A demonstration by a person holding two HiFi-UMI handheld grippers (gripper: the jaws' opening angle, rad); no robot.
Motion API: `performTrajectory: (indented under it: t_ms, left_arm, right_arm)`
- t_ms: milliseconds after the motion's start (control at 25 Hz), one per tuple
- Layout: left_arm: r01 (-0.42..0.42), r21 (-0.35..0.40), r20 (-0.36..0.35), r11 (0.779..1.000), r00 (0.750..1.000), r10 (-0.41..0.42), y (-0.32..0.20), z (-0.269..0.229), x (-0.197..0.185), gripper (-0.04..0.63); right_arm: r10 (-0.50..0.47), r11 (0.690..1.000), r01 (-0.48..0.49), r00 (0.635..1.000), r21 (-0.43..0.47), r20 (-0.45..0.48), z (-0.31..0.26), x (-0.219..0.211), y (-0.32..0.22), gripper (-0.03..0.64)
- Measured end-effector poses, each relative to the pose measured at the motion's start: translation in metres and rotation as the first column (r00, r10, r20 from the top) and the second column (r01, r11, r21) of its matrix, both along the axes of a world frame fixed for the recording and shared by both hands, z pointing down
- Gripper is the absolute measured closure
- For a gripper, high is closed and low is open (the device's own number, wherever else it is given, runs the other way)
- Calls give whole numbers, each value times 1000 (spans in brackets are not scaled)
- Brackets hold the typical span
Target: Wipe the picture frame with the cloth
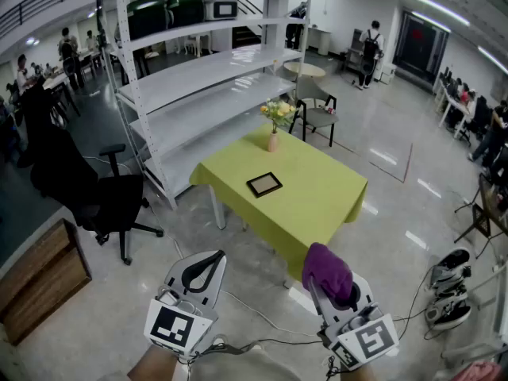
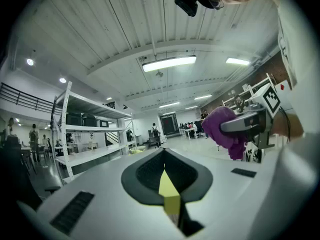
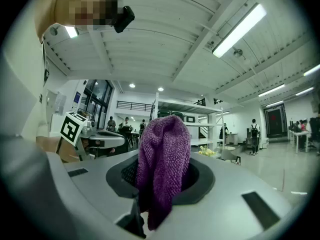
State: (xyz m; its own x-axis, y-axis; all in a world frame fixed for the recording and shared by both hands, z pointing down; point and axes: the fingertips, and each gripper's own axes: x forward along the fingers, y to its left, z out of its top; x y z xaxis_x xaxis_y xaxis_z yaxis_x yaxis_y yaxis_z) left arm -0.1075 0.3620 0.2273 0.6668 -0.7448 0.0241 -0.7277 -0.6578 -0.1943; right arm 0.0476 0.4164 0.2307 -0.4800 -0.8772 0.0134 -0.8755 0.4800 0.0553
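The dark picture frame point(image 1: 264, 184) lies flat near the middle of the yellow-green table point(image 1: 325, 197), well ahead of both grippers. My right gripper point(image 1: 327, 282) is held low at the bottom right, shut on a purple cloth point(image 1: 326, 269) that bunches over its tips. The right gripper view shows this cloth point(image 3: 165, 156) draped between the jaws. My left gripper point(image 1: 213, 259) hovers at the bottom left, shut with nothing in it point(image 2: 164, 159). Both are over the floor, short of the table's near corner.
A vase of flowers point(image 1: 274, 130) stands at the table's far edge. White shelving point(image 1: 198, 86) rises behind the table, a black office chair point(image 1: 99, 201) and a wooden crate point(image 1: 40, 280) sit at the left. Shoes point(image 1: 446, 284) and cables lie on the floor at the right.
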Motion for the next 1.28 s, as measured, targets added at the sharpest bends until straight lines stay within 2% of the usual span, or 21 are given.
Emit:
performTrajectory:
  t_ms: [560,760,1280]
  left_arm:
    - [7,-14,22,1000,1000,-7,-12,9,20,588]
    - [-1,-8,37,1000,999,2,-14,11,31,588]
    - [-25,0,30,1000,999,25,-36,21,45,588]
  right_arm:
    - [-8,1000,8,1000,-18,1,12,19,-15,502]
    - [-46,999,46,999,0,10,9,25,-14,502]
    - [-34,999,34,999,-18,-1,24,30,-41,501]
